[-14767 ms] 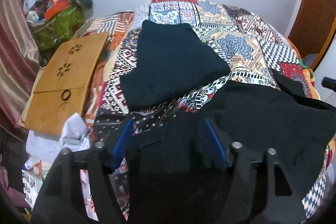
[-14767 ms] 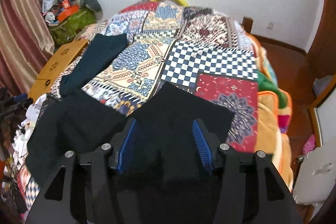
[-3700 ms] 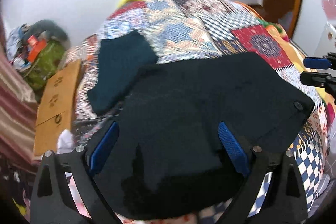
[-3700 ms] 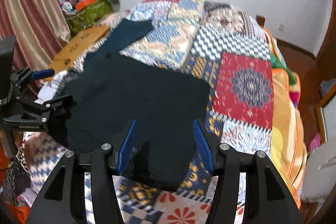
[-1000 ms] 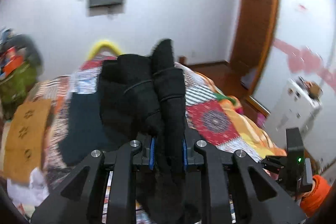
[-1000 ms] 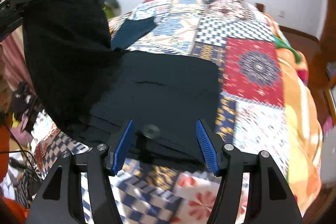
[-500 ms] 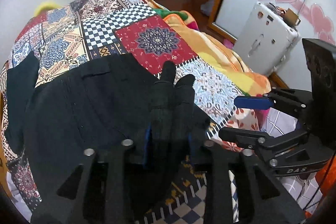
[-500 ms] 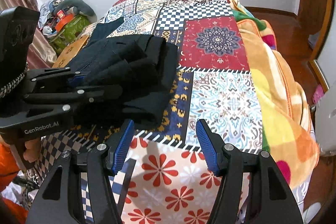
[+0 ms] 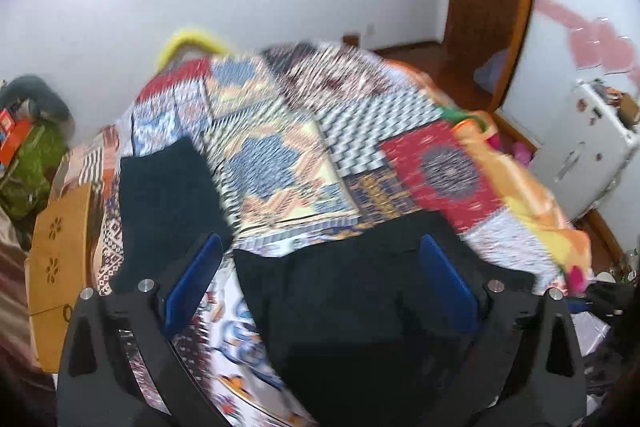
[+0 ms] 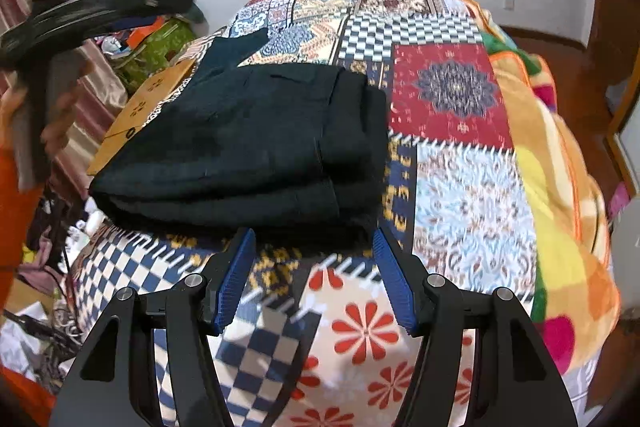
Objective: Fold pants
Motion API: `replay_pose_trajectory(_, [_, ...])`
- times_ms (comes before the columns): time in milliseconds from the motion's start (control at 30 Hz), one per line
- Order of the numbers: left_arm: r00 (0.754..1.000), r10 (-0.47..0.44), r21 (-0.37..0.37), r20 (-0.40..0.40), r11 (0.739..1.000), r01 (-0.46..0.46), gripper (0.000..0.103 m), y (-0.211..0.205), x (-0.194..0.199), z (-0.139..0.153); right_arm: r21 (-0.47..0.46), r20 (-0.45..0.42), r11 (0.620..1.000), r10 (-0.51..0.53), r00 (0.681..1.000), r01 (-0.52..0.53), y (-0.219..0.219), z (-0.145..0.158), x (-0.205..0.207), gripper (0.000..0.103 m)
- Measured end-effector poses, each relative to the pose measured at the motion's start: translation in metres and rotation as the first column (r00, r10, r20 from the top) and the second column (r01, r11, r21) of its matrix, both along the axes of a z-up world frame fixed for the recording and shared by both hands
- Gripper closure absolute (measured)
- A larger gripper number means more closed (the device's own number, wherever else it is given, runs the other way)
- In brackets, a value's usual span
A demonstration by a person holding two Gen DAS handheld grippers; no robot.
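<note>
Both grippers empty: left gripper [image 9: 320,283] has just opened, dropping black pants [image 10: 248,151] folded on quilt [image 10: 472,187]; right gripper [image 10: 314,279] open

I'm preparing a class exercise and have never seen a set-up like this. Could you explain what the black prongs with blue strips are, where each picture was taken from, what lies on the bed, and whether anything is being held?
There is no robot here. A person carries two hand-held grippers, each with a fisheye camera looking along its two fingers. One picture looks past the left gripper, the other past the right gripper. The blue strips are the finger pads.

On the patchwork quilt lie the black pants, folded into a stack. Further back lies another dark garment.

Nothing is held. The left gripper's jaws have just been opening and now stand wide over the pants; the right gripper is open too, just short of the stack.
</note>
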State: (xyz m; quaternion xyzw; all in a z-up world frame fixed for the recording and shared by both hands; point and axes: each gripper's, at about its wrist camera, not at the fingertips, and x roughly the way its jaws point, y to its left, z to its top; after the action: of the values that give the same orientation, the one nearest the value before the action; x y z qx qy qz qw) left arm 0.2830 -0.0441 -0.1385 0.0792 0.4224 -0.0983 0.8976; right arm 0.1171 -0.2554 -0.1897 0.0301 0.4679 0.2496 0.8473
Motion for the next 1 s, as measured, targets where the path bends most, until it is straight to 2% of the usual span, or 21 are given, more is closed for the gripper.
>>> replay_pose_trajectory(100, [0.991, 0.021, 0.04, -0.134, 0.999, -0.015, 0.003, 0.014, 0.034, -0.035, -0.013, 0.007, 1.0, 0.003, 1.0, -0.003, 0.006, 0.0, 0.007, 0.046])
replay_pose_trajectory(200, [0.963, 0.055, 0.097, -0.263, 0.995, -0.03, 0.002, 0.019, 0.057, -0.085, 0.004, -0.003, 1.0, -0.006, 1.0, 0.006, 0.007, -0.004, 0.015, 0.046])
replay_pose_trajectory(267, [0.944, 0.057, 0.085, -0.326, 0.996, -0.031, 0.0, 0.025, 0.062, -0.115, 0.022, -0.018, 0.999, -0.031, 0.999, 0.031, 0.005, -0.01, 0.021, 0.046])
replay_pose_trajectory(367, [0.948, 0.061, 0.015, -0.313, 0.998, -0.059, 0.0, 0.041, 0.055, -0.123, 0.031, -0.044, 0.996, -0.08, 0.996, 0.082, 0.0, -0.015, 0.028, 0.046])
replay_pose_trajectory(567, [0.958, 0.121, 0.019, -0.259, 0.993, -0.12, 0.0, 0.071, 0.006, -0.117, 0.01, -0.042, 0.993, -0.114, 0.993, 0.115, -0.006, -0.009, 0.032, 0.046])
replay_pose_trajectory(633, [0.956, 0.154, 0.021, -0.249, 0.988, -0.154, 0.0, 0.082, -0.014, -0.116, -0.003, -0.019, 0.994, -0.107, 0.994, 0.107, -0.005, -0.002, 0.029, 0.046])
replay_pose_trajectory(767, [0.942, 0.215, -0.049, -0.259, 0.971, -0.235, 0.0, 0.099, -0.05, -0.114, 0.015, 0.01, 0.995, -0.098, 0.995, 0.097, -0.003, 0.01, 0.02, 0.046])
replay_pose_trajectory(1000, [0.938, 0.245, -0.062, -0.245, 0.962, -0.267, 0.0, 0.08, -0.107, -0.109, 0.043, 0.038, 0.997, -0.059, 0.998, 0.057, 0.01, 0.023, 0.002, 0.046])
